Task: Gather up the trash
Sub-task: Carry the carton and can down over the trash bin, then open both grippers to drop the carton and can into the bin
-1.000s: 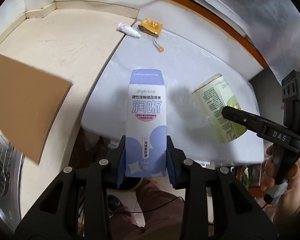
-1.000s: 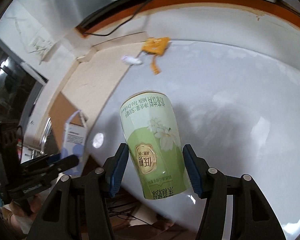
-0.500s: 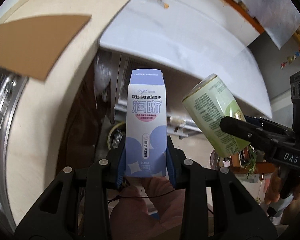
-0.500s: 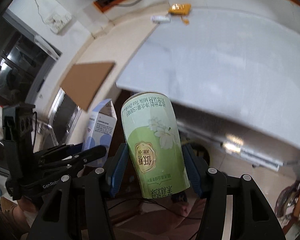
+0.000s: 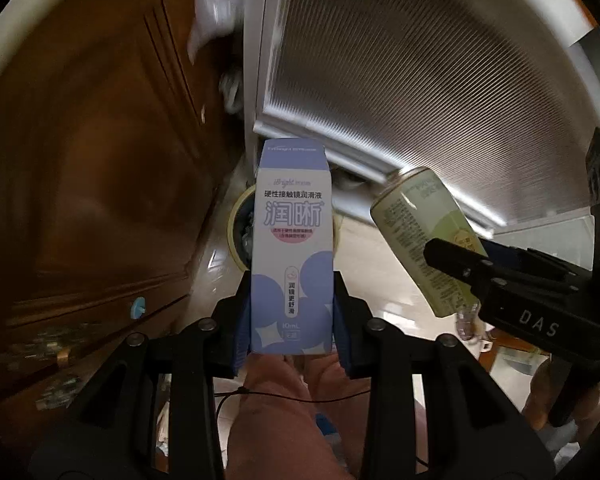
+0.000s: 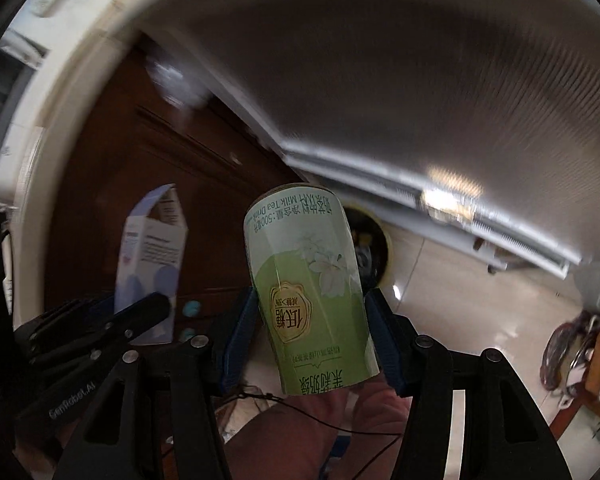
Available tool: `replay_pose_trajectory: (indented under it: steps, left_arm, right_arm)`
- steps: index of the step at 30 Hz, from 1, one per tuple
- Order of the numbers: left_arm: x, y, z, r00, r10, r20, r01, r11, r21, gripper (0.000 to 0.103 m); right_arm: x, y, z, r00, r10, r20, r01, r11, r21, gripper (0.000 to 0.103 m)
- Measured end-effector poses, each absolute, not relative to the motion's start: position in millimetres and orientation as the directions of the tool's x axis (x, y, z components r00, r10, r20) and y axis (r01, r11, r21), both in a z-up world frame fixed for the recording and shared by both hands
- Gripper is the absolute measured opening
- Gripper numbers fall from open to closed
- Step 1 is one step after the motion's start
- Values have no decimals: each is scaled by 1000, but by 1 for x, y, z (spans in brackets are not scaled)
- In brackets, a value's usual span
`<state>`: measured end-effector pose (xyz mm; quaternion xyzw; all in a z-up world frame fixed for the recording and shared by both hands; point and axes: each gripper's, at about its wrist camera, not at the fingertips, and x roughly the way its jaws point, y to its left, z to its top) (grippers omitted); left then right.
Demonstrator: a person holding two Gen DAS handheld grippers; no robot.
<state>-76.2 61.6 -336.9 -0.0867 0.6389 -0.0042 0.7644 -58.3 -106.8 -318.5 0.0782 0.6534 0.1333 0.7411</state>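
My left gripper (image 5: 291,320) is shut on a white and purple carton (image 5: 292,240) and holds it upright in the air below the table's edge. My right gripper (image 6: 310,338) is shut on a green milk tea can (image 6: 312,284), tilted a little. In the left wrist view the can (image 5: 424,248) and the right gripper (image 5: 500,284) are at the right. In the right wrist view the carton (image 6: 152,256) and the left gripper (image 6: 100,328) are at the left. A round yellow-rimmed bin (image 5: 240,232) stands on the floor behind the carton; it shows behind the can (image 6: 374,244) too.
A brown wooden cabinet (image 5: 92,184) fills the left. A ribbed metal panel (image 5: 440,80) under the table fills the upper right. Pale floor tiles (image 6: 460,304) lie below. The person's leg in pink trousers (image 5: 276,408) is at the bottom.
Both grippers have come down from above the white table to below its edge, each still holding its item. The table top and cardboard have left the view; the bin and floor have appeared.
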Motion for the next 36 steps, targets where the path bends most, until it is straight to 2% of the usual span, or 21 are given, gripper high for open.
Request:
replay_pose_trajectory:
  steps: [8,16,20,22,23,27,36]
  left_arm:
    - [-46,61,-473,90,-143,-986,-164,974,-157,31]
    - [-7,59,-544,75,-99,-992,-149,983,-109,31]
    - [-1,62,-558,85,-64,-994,-142,987,-76,33]
    - [8,64,-564,80,-47,-996,-137,989,-57,43]
    - [11,64,-565,79,-42,-996,-135,989,-52,51]
    - [13,70,-567,80,-16,-997,-134,991,-27,63]
    - [5,79,-550,77,-24,-997,-139,990,-34,63]
  right_arm:
    - [-40,-107,-459,0,284,-959,-44,958,284,55]
    - [2,-93,-549,12,247,-969,-72,967,245,59]
    - [19,-89,-574,55,226,-973,-88,971,221,62]
    - [28,-83,-588,50,216,-975,-92,973,211,67]
    - [29,-82,-591,51,215,-975,-93,973,210,68]
    - [30,-77,-597,63,205,-977,-105,975,198,69]
    - [24,-72,-587,82,193,-978,-155,972,179,69]
